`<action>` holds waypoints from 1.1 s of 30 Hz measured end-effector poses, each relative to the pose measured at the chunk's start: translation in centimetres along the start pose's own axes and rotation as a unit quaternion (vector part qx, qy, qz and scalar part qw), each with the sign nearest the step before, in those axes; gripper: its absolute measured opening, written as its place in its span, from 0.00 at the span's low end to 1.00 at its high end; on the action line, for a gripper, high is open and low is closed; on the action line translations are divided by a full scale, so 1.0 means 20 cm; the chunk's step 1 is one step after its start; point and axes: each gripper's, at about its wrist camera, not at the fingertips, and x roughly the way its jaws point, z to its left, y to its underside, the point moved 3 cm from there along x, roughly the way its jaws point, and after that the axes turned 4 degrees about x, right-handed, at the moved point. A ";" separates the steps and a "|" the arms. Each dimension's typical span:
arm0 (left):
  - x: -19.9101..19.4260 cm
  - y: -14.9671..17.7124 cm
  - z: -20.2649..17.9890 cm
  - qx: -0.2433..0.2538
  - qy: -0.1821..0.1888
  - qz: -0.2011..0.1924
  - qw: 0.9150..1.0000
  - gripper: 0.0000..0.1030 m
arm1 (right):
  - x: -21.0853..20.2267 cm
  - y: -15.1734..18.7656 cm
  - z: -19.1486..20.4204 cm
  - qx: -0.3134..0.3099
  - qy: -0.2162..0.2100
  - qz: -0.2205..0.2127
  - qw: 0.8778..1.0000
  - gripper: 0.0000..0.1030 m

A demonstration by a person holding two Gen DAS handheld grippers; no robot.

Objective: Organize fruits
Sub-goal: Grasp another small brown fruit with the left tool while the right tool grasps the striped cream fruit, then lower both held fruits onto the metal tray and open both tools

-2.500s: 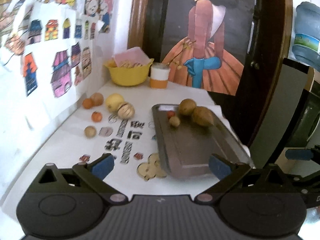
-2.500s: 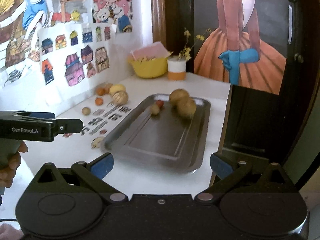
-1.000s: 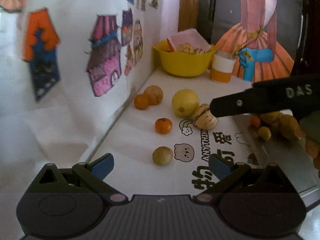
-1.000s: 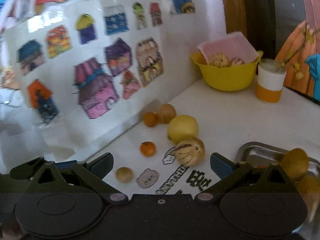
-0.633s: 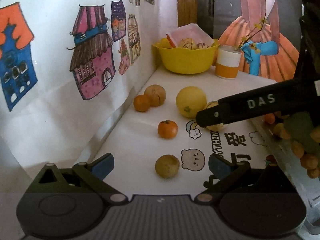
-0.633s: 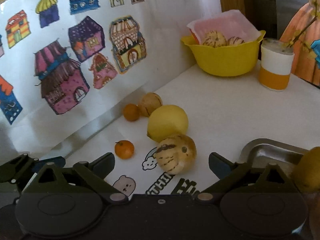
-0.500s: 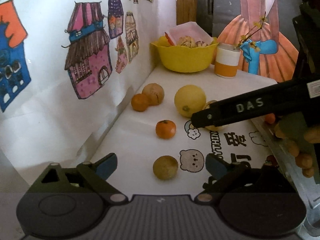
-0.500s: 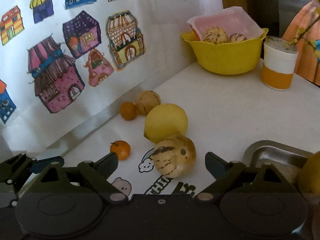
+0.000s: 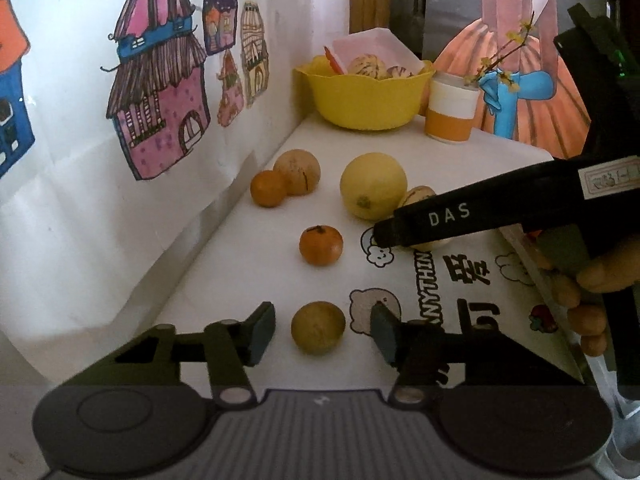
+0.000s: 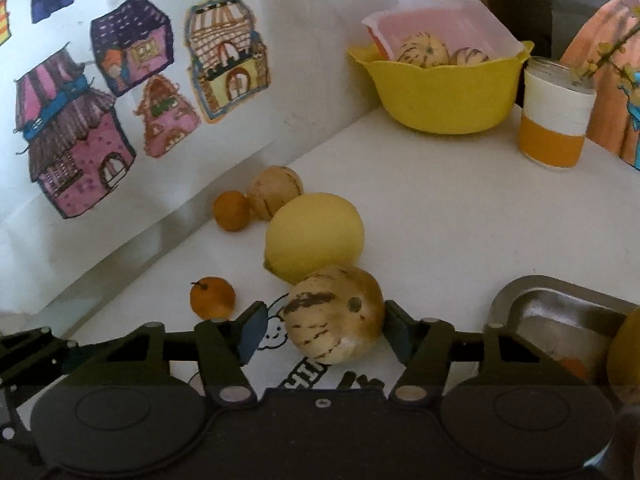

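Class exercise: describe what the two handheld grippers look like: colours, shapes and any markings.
Both the left gripper and right gripper are black, with angular linkage arms, round discs on the body and blue finger pads. The left view shows white "DAS" lettering and a small label on the right gripper's side.

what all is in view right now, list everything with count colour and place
small round fruit: 1, tan, between the left claw's fingers
striped melon: 1, cream-brown, between the right claw's fingers
yellow fruit: 1, behind the striped melon
oranges: 2, one mid-table, one by the wall
tan fruit: 1, touching the far orange
bowl: 1, yellow, far corner, striped fruit inside
jar: 1, white-orange, beside the bowl
tray: 1, metal, right
left claw: open
right claw: open
hand: 1, holding the right claw
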 end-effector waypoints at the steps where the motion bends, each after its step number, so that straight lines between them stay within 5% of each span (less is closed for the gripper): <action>1: 0.00 0.00 0.00 0.000 -0.002 0.000 1.000 0.48 | 0.00 0.00 0.00 0.002 0.003 -0.002 1.000 0.54; 7: 0.00 0.00 0.02 -0.021 -0.004 -0.007 1.000 0.30 | -0.01 0.00 -0.01 0.007 0.004 -0.010 1.000 0.51; 19: -0.11 0.02 -0.02 -0.025 -0.004 -0.014 1.000 0.29 | -0.15 0.08 0.03 0.022 -0.043 0.004 0.999 0.50; 33: -0.26 -0.07 -0.31 -0.017 0.048 -0.032 0.998 0.29 | -0.73 0.31 -0.22 0.055 -0.053 -0.054 0.996 0.50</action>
